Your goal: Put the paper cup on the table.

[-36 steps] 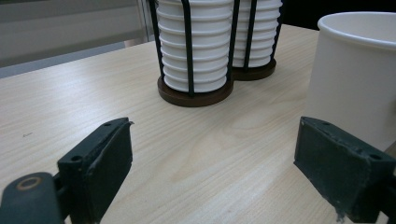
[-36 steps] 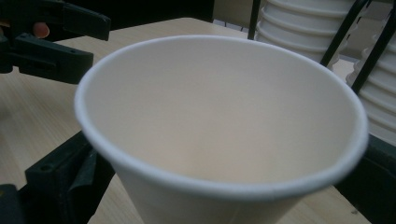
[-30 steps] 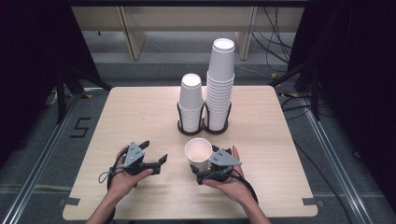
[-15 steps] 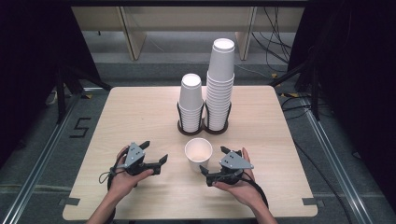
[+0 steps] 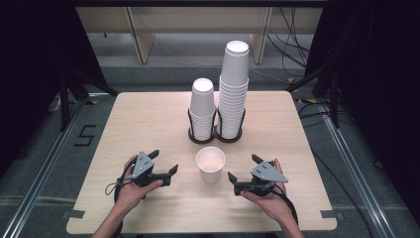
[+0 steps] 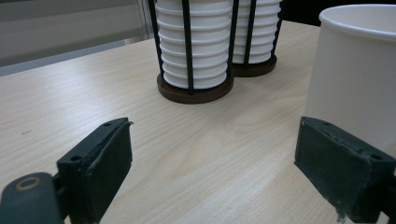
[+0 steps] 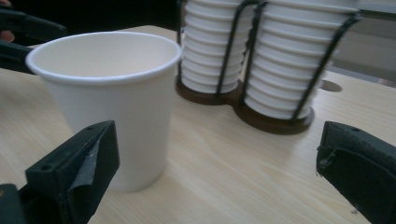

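A single white paper cup (image 5: 210, 163) stands upright and empty on the wooden table (image 5: 148, 114), near its front middle. My left gripper (image 5: 164, 162) rests to the cup's left, open, with nothing between its jaws. In the left gripper view the cup (image 6: 355, 70) rises beyond the right jaw of the gripper (image 6: 219, 172). My right gripper (image 5: 242, 167) is to the cup's right, open and apart from it. In the right gripper view the cup (image 7: 112, 93) stands behind the left jaw of the gripper (image 7: 217, 172), not between the pads.
Two stacks of white cups sit in a black wire holder (image 5: 215, 134) behind the single cup: a short stack (image 5: 203, 109) and a taller stack (image 5: 234, 89). Bare table lies to either side. Cables trail on the floor (image 5: 346, 163) at the right.
My right gripper has drawn back to the right, away from the cup, which stays standing where it was. The left gripper has not moved.
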`<control>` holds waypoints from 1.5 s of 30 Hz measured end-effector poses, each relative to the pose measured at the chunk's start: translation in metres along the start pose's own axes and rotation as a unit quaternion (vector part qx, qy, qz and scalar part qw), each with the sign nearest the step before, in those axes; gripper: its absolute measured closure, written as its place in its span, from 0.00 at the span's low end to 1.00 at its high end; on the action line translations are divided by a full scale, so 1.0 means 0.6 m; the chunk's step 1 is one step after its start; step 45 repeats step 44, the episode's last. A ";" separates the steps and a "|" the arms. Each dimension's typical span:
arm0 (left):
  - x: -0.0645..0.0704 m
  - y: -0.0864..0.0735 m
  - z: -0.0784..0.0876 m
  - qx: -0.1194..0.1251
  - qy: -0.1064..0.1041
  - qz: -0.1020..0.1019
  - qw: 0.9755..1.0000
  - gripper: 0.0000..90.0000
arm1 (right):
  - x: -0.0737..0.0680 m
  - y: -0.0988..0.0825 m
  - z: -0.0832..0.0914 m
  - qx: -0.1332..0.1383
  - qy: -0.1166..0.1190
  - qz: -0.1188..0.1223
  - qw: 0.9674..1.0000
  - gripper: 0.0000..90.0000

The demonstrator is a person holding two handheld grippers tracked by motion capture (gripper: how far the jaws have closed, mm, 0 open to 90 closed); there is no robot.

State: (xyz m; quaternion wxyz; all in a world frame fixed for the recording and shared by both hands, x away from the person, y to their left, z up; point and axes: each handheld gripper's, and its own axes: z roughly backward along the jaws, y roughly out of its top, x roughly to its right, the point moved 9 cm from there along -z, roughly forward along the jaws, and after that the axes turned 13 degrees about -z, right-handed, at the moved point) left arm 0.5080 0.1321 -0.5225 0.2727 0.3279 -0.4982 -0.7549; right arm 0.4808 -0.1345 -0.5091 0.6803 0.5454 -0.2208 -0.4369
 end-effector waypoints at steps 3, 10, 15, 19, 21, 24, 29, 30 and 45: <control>0.000 -0.002 0.002 -0.007 0.001 -0.001 1.000 0.12 | 0.021 0.003 0.012 0.010 -0.017 -0.002 1.000 0.01; 0.002 -0.003 0.001 -0.008 0.000 -0.002 1.000 0.12 | 0.062 0.004 0.038 0.025 -0.061 -0.012 0.998 0.01; 0.002 -0.004 0.000 -0.010 0.000 -0.002 1.000 0.12 | 0.093 0.008 0.056 0.042 -0.086 -0.017 0.995 0.01; 0.003 -0.004 -0.002 -0.006 -0.002 -0.003 1.000 0.12 | 0.117 0.006 0.068 0.048 -0.107 -0.020 0.993 0.01; 0.003 -0.005 -0.001 -0.010 -0.001 -0.003 1.000 0.12 | 0.126 0.004 0.071 0.049 -0.114 -0.018 0.992 0.01; 0.004 -0.006 -0.002 -0.011 -0.003 -0.005 1.000 0.12 | 0.140 0.003 0.077 0.055 -0.130 -0.021 0.990 0.01; 0.003 -0.006 -0.002 -0.010 -0.002 -0.005 1.000 0.12 | 0.150 0.001 0.083 0.061 -0.142 -0.027 0.988 0.01; 0.003 -0.006 -0.002 -0.010 -0.002 -0.005 1.000 0.12 | 0.155 0.001 0.085 0.063 -0.151 -0.026 0.986 0.01; 0.028 -0.002 -0.006 -0.018 -0.042 -0.015 0.999 0.00 | 0.174 0.003 0.098 0.079 -0.175 -0.027 0.981 0.01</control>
